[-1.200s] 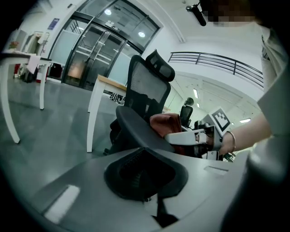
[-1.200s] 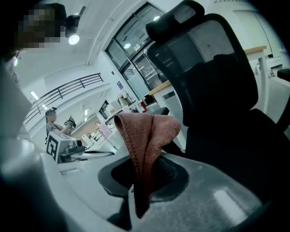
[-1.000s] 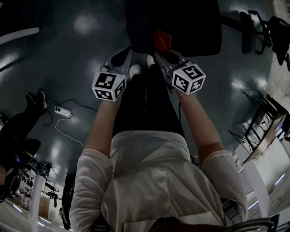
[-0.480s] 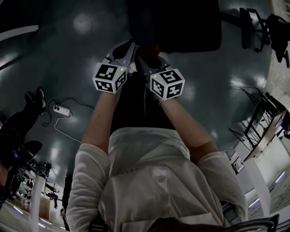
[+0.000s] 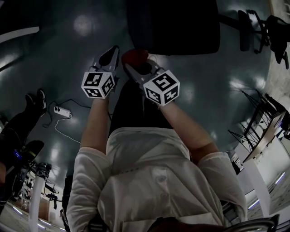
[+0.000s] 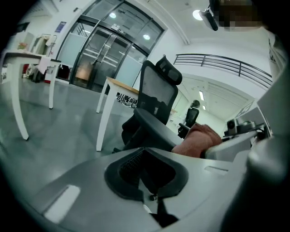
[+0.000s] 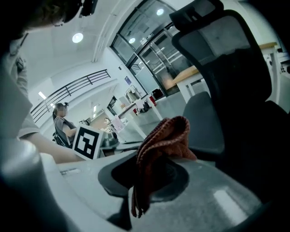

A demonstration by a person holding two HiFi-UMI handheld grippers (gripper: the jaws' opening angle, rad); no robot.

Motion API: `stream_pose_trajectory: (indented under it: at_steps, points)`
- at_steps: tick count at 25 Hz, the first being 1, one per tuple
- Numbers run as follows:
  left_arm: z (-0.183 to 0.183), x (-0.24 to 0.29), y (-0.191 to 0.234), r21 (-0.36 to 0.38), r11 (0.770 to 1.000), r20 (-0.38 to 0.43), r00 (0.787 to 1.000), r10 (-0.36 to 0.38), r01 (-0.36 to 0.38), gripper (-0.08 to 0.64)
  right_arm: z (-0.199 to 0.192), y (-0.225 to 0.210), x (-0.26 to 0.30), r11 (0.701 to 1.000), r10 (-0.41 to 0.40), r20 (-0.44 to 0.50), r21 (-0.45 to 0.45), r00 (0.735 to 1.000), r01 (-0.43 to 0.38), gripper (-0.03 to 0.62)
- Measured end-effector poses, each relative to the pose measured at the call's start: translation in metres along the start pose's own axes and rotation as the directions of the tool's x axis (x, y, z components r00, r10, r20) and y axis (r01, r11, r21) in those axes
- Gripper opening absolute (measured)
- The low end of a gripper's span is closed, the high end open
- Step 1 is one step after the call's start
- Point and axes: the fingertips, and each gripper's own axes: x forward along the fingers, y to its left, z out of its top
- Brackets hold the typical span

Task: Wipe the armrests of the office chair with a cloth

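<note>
From above, the head view shows both grippers held out over the dark glossy floor point(image 5: 54, 45), just short of the black office chair point(image 5: 172, 25), but little of their jaws. The right gripper point(image 5: 137, 63) carries a rust-red knitted cloth point(image 5: 133, 56) at its tip. Its own view makes the hold plain: the jaws are clamped on a fold of that waffle-textured fabric, and a loose end hangs down between the dark pads.

Behind the cloth there stands the chair's smooth grey padded armrest point(image 7: 205, 120) — whether the two touch I cannot tell — and above it a mesh back with a headrest point(image 7: 206, 13).

The left gripper point(image 5: 108, 57) has its jaws together with nothing between them. Its view catches what the head view lacks: a white-legged table point(image 6: 105, 111), tall glass doors point(image 6: 102, 54), and the cloth bunched just beside the curved armrest. A white power strip point(image 5: 62, 110) with its cable lies on the floor.
</note>
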Motion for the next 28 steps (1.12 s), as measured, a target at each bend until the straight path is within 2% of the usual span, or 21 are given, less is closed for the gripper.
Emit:
stream_pose_trajectory:
  at_steps: [3,5,9,12,15,18,23,28]
  points:
    - [0.005,-0.009,-0.002,-0.029,0.999,0.010,1.000,0.018,-0.017,0.009,0.045,0.010,-0.013,0.995,0.010,0.054,-0.099,0.999,-0.004,0.048]
    - [0.010,-0.010,-0.012,-0.025,1.000,0.009,1.000,0.004,-0.004,0.009,0.086,0.001,-0.022,0.983,-0.022,0.108,-0.179,0.994,0.041,0.048]
    - [0.019,-0.002,-0.029,-0.036,0.999,0.019,1.000,-0.008,0.009,0.011,0.165,-0.071,-0.029,0.943,-0.154,0.175,-0.269,0.972,0.198,0.048]
    - [0.017,0.002,-0.033,-0.053,0.999,0.019,1.000,0.003,-0.002,0.011,0.204,-0.130,-0.018,0.911,-0.232,0.181,-0.304,0.956,0.278,0.048]
    - [0.005,0.008,-0.034,-0.067,0.998,-0.002,1.000,0.019,-0.019,0.011,0.222,-0.172,0.003,0.894,-0.272,0.144,-0.329,0.952,0.305,0.048]
    - [0.003,0.016,-0.035,-0.090,0.995,-0.003,0.999,0.044,-0.044,0.011,0.230,-0.196,0.030,0.891,-0.272,0.089,-0.354,0.958,0.286,0.048]
    - [-0.001,0.033,-0.034,-0.129,0.989,0.000,0.997,0.075,-0.074,0.011,0.225,-0.216,0.073,0.893,-0.238,-0.021,-0.397,0.971,0.211,0.048]
    - [-0.011,0.038,-0.032,-0.170,0.981,0.002,0.995,0.096,-0.094,0.011,0.208,-0.211,0.101,0.876,-0.236,-0.147,-0.460,0.961,0.145,0.048]
